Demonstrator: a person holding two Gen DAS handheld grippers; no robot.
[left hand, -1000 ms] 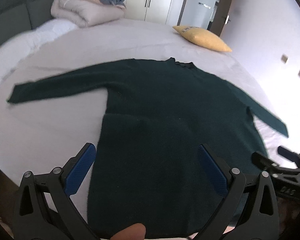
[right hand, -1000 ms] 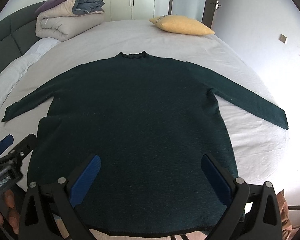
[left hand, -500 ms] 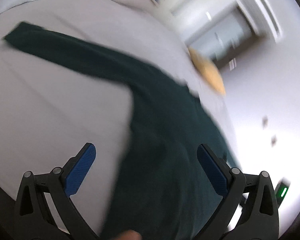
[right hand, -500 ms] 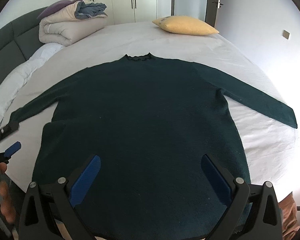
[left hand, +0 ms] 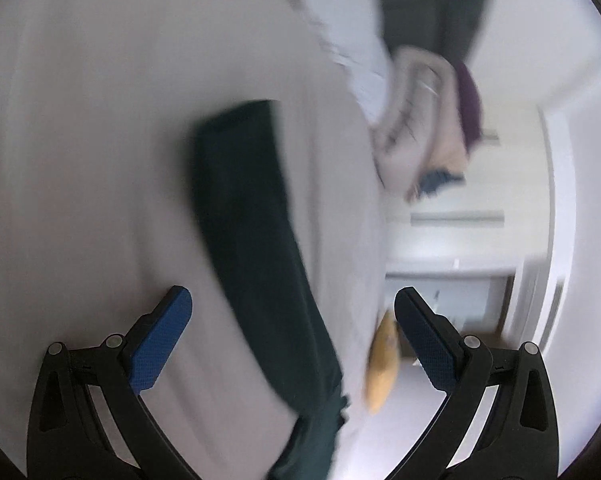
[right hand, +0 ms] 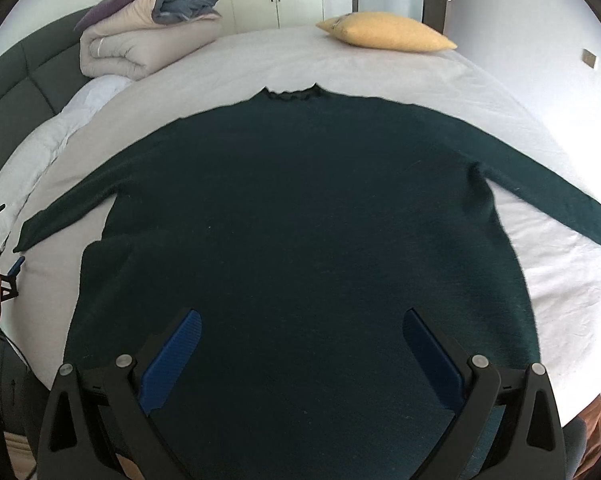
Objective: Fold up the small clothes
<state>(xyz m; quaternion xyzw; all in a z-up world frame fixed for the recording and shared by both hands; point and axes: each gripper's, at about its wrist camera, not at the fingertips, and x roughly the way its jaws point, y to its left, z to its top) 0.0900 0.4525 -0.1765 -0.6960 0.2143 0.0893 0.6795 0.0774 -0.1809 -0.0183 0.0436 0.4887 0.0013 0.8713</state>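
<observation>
Sweater: we see it flat on the bed, sleeves spread.
Left gripper: wide open, empty, above the left sleeve.
Right gripper: wide open, empty, over the hem.
Edges: bare sheet flanks both sleeves.
</observation>
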